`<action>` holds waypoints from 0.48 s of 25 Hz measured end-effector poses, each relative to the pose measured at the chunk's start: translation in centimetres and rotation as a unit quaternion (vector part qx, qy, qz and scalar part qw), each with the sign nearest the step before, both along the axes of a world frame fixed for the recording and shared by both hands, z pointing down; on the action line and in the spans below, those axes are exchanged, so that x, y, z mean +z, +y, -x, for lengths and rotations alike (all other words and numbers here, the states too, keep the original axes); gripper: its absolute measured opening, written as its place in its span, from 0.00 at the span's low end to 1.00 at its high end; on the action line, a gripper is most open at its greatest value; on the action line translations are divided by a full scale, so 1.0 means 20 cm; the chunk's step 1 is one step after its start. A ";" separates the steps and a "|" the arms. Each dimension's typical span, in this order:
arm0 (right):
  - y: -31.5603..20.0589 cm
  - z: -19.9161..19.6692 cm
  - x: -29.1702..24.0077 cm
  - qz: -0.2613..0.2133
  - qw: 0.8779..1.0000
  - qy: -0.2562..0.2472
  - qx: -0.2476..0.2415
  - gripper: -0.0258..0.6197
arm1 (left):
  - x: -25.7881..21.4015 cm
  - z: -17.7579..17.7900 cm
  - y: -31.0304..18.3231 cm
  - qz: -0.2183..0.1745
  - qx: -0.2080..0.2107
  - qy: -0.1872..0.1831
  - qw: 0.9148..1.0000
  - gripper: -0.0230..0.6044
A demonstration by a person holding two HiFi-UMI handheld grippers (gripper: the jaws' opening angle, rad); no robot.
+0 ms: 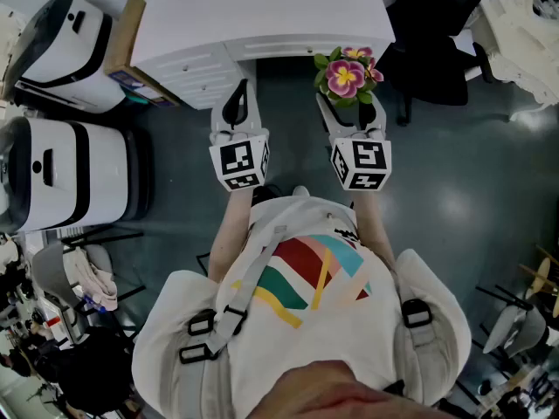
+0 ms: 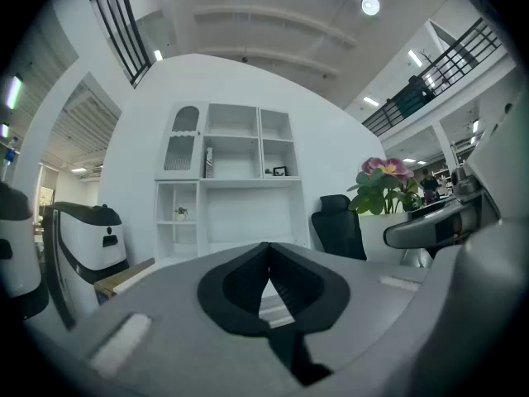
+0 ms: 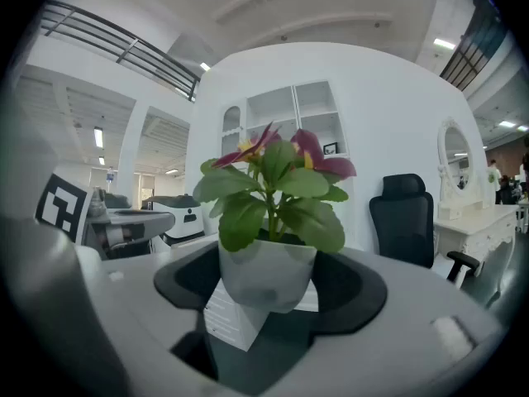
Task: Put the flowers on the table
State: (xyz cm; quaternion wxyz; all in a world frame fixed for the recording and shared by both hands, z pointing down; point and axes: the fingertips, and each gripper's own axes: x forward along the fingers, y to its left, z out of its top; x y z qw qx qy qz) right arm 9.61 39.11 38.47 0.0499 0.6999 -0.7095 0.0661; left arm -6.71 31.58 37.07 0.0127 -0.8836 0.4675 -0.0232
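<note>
A small white pot [image 3: 266, 275] with pink and yellow flowers [image 1: 347, 75] sits between the jaws of my right gripper [image 1: 351, 105], which is shut on the pot's sides. The pot is held in the air just in front of the near edge of the white table [image 1: 262, 16]. The leaves and blooms [image 3: 273, 180] rise upright above the jaws. My left gripper [image 1: 236, 105] hangs beside it to the left, shut with nothing in it; its black pads [image 2: 248, 284] meet. From the left gripper view the flowers [image 2: 384, 180] show off to the right.
White drawers [image 1: 201, 72] sit under the table's left half. Two white and black machines [image 1: 61, 51] [image 1: 61, 177] stand at the left. A black office chair [image 1: 437, 33] is to the right of the table. A white shelf unit [image 2: 231, 180] stands against the far wall.
</note>
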 end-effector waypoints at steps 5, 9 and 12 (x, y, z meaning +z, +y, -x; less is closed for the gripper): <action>-0.02 0.01 0.01 0.000 1.000 0.005 -0.010 0.55 | 0.01 0.02 -0.02 0.003 -0.009 0.003 1.000 0.04; -0.03 0.01 0.02 0.001 1.000 0.002 -0.014 0.55 | 0.02 0.04 -0.03 0.007 -0.016 0.009 1.000 0.04; -0.03 -0.01 0.01 -0.005 1.000 -0.006 -0.009 0.55 | 0.02 0.04 -0.03 0.008 -0.018 0.012 1.000 0.04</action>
